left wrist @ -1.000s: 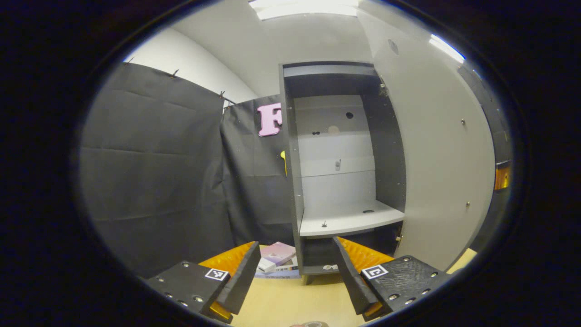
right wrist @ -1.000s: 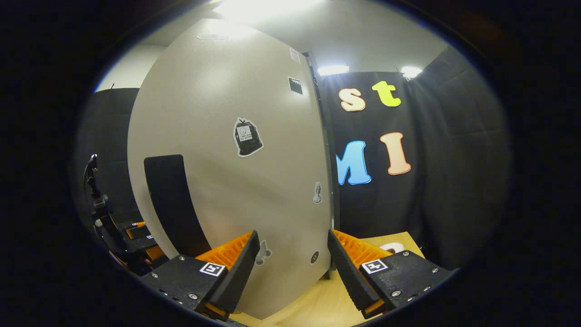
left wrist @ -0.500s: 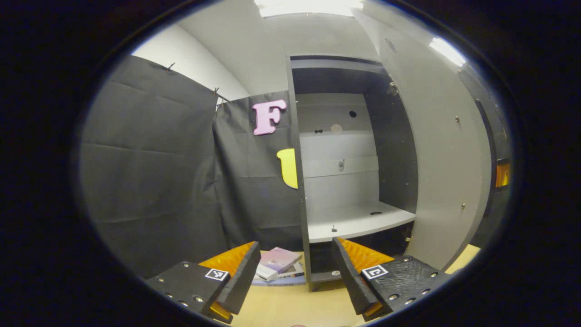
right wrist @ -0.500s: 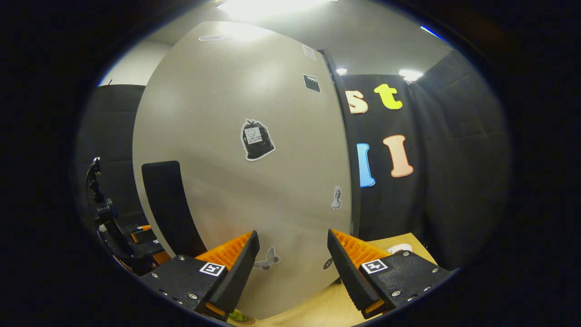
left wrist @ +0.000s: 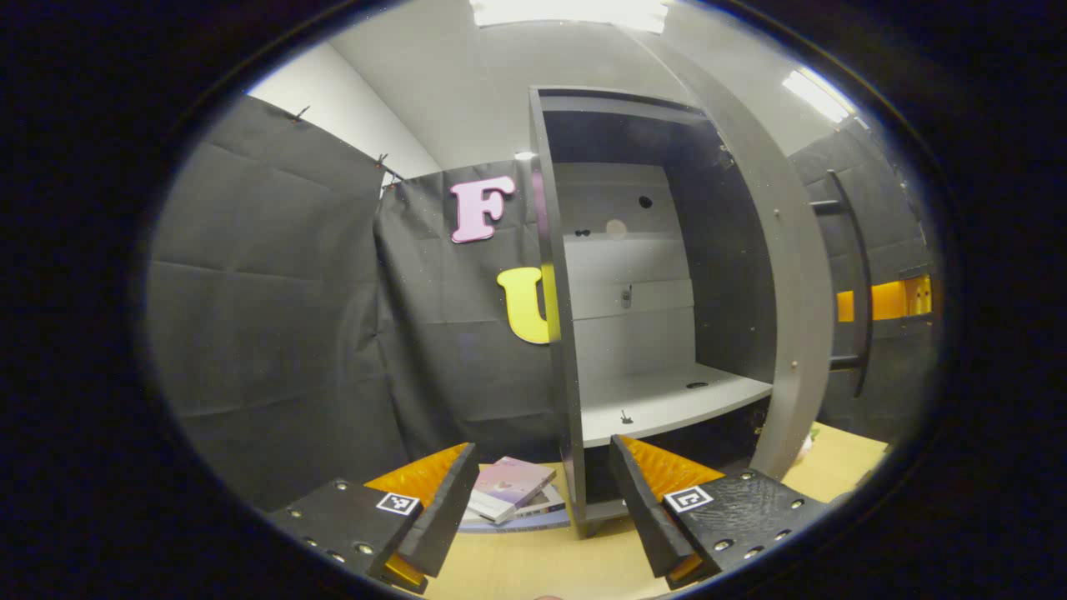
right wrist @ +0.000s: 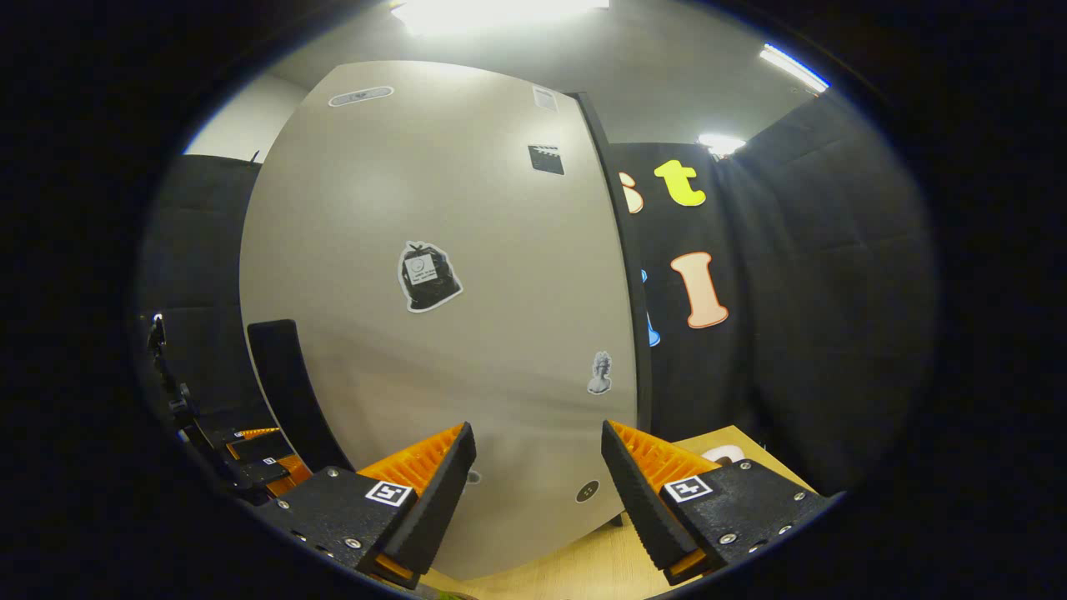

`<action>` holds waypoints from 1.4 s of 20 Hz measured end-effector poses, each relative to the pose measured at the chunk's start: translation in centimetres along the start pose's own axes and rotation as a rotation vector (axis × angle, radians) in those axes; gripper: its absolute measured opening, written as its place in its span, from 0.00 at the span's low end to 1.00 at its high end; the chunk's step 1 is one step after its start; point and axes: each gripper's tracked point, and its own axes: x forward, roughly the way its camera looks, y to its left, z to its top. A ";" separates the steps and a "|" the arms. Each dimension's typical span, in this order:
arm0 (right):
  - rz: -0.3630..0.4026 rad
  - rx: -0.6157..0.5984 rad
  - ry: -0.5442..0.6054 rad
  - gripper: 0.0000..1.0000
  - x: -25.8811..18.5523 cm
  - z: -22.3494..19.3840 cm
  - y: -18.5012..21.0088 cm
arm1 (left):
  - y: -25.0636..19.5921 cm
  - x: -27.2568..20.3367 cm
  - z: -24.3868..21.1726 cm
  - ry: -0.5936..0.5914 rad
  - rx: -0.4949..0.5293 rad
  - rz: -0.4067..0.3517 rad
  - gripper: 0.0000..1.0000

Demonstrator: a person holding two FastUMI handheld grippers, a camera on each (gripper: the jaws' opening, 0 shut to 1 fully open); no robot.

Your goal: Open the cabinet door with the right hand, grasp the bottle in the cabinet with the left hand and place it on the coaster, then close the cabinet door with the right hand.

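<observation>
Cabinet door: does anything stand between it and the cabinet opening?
Nothing visible sits between the pale grey cabinet door and the dark-framed cabinet opening. The open left claw points at that opening, though, and may lie in the door's swing.

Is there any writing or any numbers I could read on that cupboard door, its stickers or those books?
Nothing here can be read.
Bag-shaped sticker on the cabinet door: it has a small printed patch, too small to read.
Dark rectangular sticker near the door's top: blurred, unreadable.
Book covers: print too blurred to read.
</observation>
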 end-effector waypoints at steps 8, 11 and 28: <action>-0.053 -0.021 0.003 0.94 0.6 -1.1 -1.7 | -1.5 -1.0 2.8 -0.080 -0.007 -0.002 0.97; -0.100 -0.083 -0.055 0.94 1.2 -0.3 -3.1 | -2.3 -1.4 5.2 -0.142 -0.043 0.001 0.90; 0.013 -0.077 -0.090 0.94 2.2 0.1 -0.2 | -11.1 -2.1 9.3 -0.089 -0.070 0.046 0.90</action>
